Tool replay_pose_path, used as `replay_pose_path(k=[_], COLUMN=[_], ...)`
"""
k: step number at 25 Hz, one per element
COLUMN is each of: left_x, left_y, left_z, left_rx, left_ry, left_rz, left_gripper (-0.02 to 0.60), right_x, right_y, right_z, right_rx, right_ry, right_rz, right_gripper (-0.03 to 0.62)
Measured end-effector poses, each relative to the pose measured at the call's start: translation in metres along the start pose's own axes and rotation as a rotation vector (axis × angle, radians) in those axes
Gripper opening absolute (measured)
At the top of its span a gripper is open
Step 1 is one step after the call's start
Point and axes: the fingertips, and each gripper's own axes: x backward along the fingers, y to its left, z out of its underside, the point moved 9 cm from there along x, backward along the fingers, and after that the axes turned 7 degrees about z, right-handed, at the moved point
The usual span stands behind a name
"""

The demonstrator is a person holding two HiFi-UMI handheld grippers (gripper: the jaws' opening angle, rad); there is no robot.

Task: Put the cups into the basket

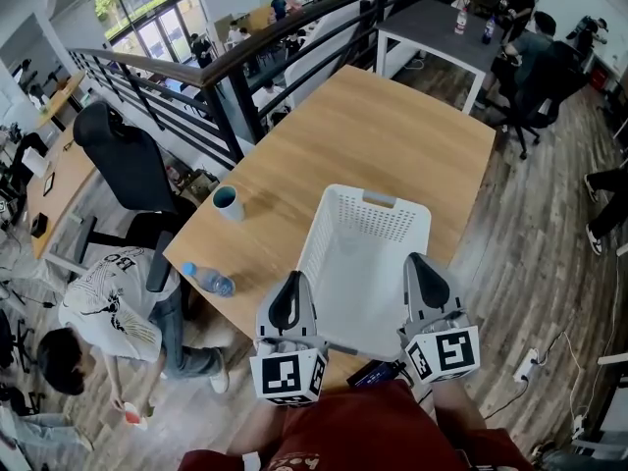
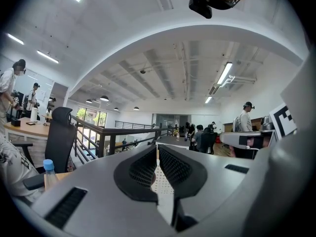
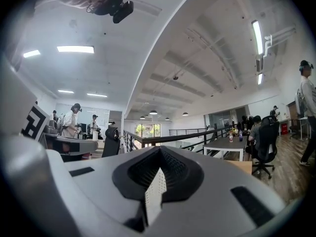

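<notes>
A white perforated basket (image 1: pixel 359 263) stands empty on the wooden table (image 1: pixel 392 130). One cup (image 1: pixel 228 202), white with a teal inside, stands upright to the basket's left, apart from it. My left gripper (image 1: pixel 287 304) is at the basket's near left rim and my right gripper (image 1: pixel 424 281) at its near right rim. In the left gripper view the left gripper (image 2: pixel 157 164) is shut on the basket's white perforated wall (image 2: pixel 160 184). The right gripper view shows the same for the right gripper (image 3: pixel 157 174), with a strip of basket wall (image 3: pixel 152 194) pinched between its pads.
A water bottle (image 1: pixel 208 280) lies near the table's left edge. A black office chair (image 1: pixel 123 165) and a person in a white shirt (image 1: pixel 108 297) are beside the table on the left. A dark flat object (image 1: pixel 373 373) lies at the near edge. A railing (image 1: pixel 226 77) runs behind.
</notes>
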Motion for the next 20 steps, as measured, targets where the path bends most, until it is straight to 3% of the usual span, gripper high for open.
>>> replay_pose_path(k=[20], left_x=[-0.0003], left_y=[-0.0013], left_z=[0.0018], left_rx=[0.007], left_ry=[0.002], left_rz=[-0.002], left_gripper=[0.021], right_x=[0.0000], right_y=[-0.0027], right_z=[0.0011], right_rx=[0.019], right_ry=[-0.007], right_rz=[0.008], right_gripper=[0.009])
